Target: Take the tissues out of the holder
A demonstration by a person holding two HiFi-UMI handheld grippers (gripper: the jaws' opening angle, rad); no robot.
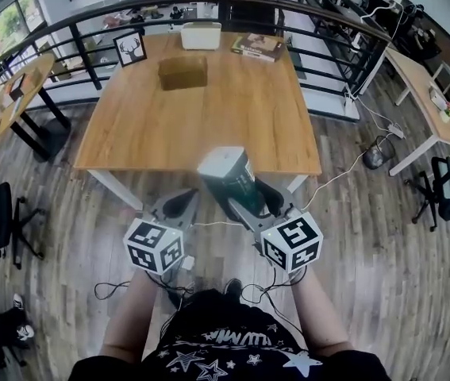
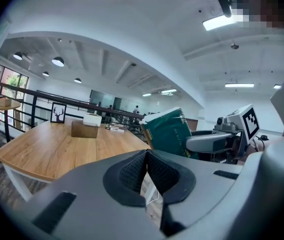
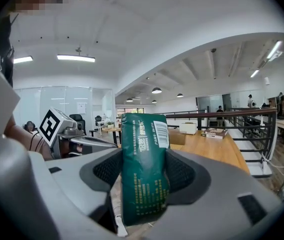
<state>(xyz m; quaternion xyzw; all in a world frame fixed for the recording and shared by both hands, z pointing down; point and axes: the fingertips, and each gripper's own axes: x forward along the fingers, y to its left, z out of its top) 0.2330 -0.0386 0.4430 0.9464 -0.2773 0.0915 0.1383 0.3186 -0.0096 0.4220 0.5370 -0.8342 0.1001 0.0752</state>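
Right gripper view: right hand-held gripper (image 3: pixel 142 171) clamps green tissue pack (image 3: pixel 143 134), upright between its jaws.
Left gripper view: left hand-held gripper (image 2: pixel 146 168) closed, jaws together on nothing.
Head view: both held side by side, pack at near edge of bench (image 1: pixel 209 125).
Bench: brown box (image 1: pixel 182 72), white box (image 1: pixel 201 35), frame (image 1: pixel 130 48) and book (image 1: pixel 258 46) at far side.

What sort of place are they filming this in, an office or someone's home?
Most likely an open-plan office, not a home: a large wooden table stands by a long black railing, and wheeled office chairs sit near other desks.
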